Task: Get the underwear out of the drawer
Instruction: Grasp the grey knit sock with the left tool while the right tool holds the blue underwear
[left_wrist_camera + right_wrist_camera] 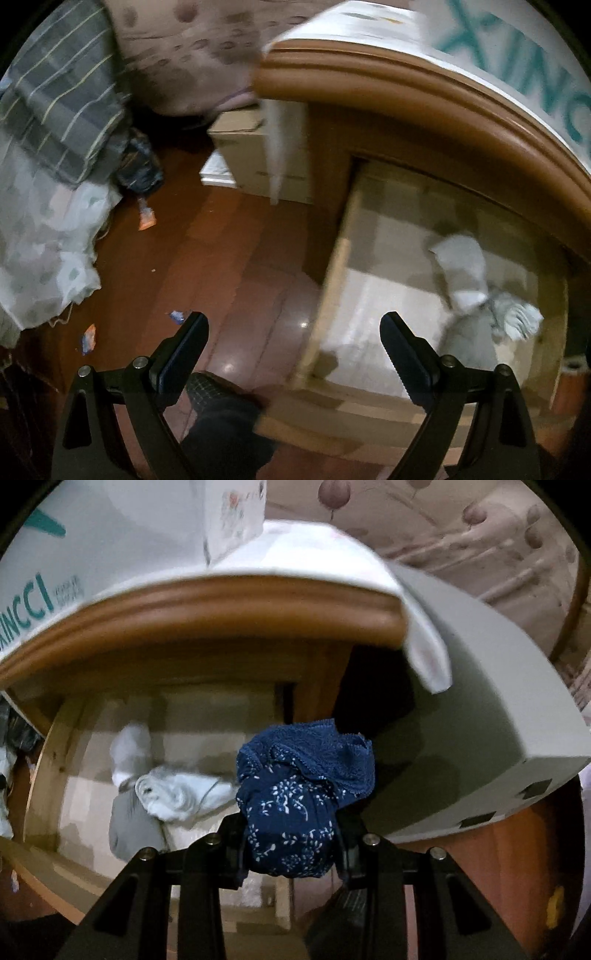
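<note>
My right gripper (291,834) is shut on dark blue underwear (295,794) with a white flower print and a lace edge, held bunched above the right side of the open wooden drawer (40,775). Pale grey and white garments (166,790) lie in the drawer. My left gripper (293,343) is open and empty, above the drawer's left front corner (325,295), half over the floor. The same pale garments (476,295) show at the drawer's right side in the left wrist view.
The drawer sits under a brown cabinet top (424,85) that carries a white box with teal letters (517,55). A grey box (480,738) stands to the right. Cardboard boxes (251,147), bedding (55,147) and small wrappers (146,218) lie on the red-brown floor.
</note>
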Action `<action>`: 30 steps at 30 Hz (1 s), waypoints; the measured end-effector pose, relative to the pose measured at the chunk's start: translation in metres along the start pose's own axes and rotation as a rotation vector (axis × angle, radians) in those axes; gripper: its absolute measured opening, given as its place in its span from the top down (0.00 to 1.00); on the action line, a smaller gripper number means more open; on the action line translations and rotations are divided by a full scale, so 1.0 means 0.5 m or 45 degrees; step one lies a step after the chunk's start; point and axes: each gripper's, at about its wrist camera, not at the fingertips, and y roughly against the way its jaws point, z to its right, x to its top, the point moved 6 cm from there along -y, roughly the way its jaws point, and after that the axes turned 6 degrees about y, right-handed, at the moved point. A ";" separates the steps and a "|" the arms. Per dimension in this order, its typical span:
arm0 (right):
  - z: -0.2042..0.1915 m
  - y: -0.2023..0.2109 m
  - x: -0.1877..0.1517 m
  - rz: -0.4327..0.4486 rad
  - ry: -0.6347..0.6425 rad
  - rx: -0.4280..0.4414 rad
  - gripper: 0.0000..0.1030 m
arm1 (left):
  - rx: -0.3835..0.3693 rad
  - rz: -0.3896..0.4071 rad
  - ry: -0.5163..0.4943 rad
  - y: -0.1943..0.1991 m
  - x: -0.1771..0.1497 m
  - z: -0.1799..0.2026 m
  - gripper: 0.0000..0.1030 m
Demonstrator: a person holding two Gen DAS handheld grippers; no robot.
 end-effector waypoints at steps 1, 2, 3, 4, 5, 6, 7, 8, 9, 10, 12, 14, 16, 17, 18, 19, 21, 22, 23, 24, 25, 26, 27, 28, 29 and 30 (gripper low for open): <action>0.005 0.003 0.002 0.014 -0.005 -0.006 0.66 | -0.018 -0.019 -0.020 0.000 -0.008 0.017 0.10; 0.010 0.006 0.003 0.022 -0.013 -0.003 0.66 | -0.038 -0.047 -0.036 0.000 -0.018 0.035 0.09; 0.015 0.007 0.004 0.026 -0.021 0.003 0.66 | -0.049 -0.067 -0.047 0.000 -0.025 0.048 0.09; 0.024 0.012 0.005 0.026 -0.030 0.008 0.66 | -0.061 -0.093 -0.067 -0.001 -0.035 0.069 0.09; 0.036 0.021 0.006 0.028 -0.050 0.017 0.66 | -0.071 -0.112 -0.071 -0.001 -0.042 0.082 0.09; 0.045 0.026 0.008 0.029 -0.073 0.037 0.66 | -0.084 -0.136 -0.071 -0.003 -0.049 0.097 0.09; 0.051 0.029 0.009 0.031 -0.090 0.052 0.66 | -0.100 -0.164 -0.070 -0.006 -0.057 0.114 0.09; 0.056 0.033 0.008 0.037 -0.109 0.064 0.66 | -0.117 -0.200 -0.064 -0.011 -0.067 0.131 0.09; 0.060 0.036 0.010 0.047 -0.121 0.074 0.66 | -0.137 -0.231 -0.059 -0.015 -0.076 0.146 0.09; 0.062 0.038 0.012 0.053 -0.127 0.078 0.66 | -0.162 -0.267 -0.054 -0.021 -0.085 0.166 0.09; 0.071 0.042 0.012 0.065 -0.155 0.101 0.66 | -0.185 -0.335 -0.018 -0.032 -0.104 0.196 0.09; 0.080 0.042 0.010 0.063 -0.182 0.119 0.66 | -0.229 -0.400 0.044 -0.045 -0.117 0.224 0.09; 0.095 0.043 0.007 0.053 -0.213 0.146 0.66 | -0.239 -0.447 0.089 -0.060 -0.123 0.245 0.09; 0.101 0.043 0.006 0.049 -0.222 0.150 0.66 | -0.232 -0.463 0.103 -0.067 -0.126 0.255 0.09; 0.109 0.043 0.004 0.047 -0.235 0.158 0.66 | -0.206 -0.449 0.099 -0.070 -0.125 0.262 0.09; 0.114 0.043 0.003 0.046 -0.241 0.162 0.66 | -0.203 -0.433 0.085 -0.074 -0.122 0.271 0.09; 0.128 0.045 -0.001 0.045 -0.256 0.165 0.66 | -0.206 -0.447 0.079 -0.085 -0.121 0.286 0.09; 0.132 0.044 -0.002 0.044 -0.264 0.171 0.66 | -0.199 -0.465 0.098 -0.093 -0.126 0.291 0.09; 0.138 0.045 -0.003 0.042 -0.274 0.177 0.66 | -0.195 -0.478 0.112 -0.098 -0.129 0.292 0.10; 0.145 0.045 -0.004 0.039 -0.289 0.184 0.66 | -0.190 -0.491 0.122 -0.104 -0.133 0.295 0.10; 0.149 0.044 -0.004 0.036 -0.302 0.189 0.66 | -0.175 -0.509 0.124 -0.113 -0.137 0.301 0.11; 0.152 0.045 -0.004 0.034 -0.310 0.195 0.66 | -0.169 -0.518 0.122 -0.119 -0.137 0.302 0.12; 0.154 0.046 -0.003 0.035 -0.316 0.205 0.66 | -0.162 -0.528 0.113 -0.126 -0.138 0.309 0.13; 0.154 0.047 -0.003 0.036 -0.316 0.209 0.66 | -0.155 -0.537 0.104 -0.132 -0.138 0.315 0.13; 0.153 0.048 -0.002 0.037 -0.311 0.213 0.66 | -0.149 -0.551 0.100 -0.138 -0.138 0.321 0.13; 0.152 0.049 -0.002 0.038 -0.305 0.217 0.66 | -0.149 -0.564 0.104 -0.143 -0.138 0.325 0.14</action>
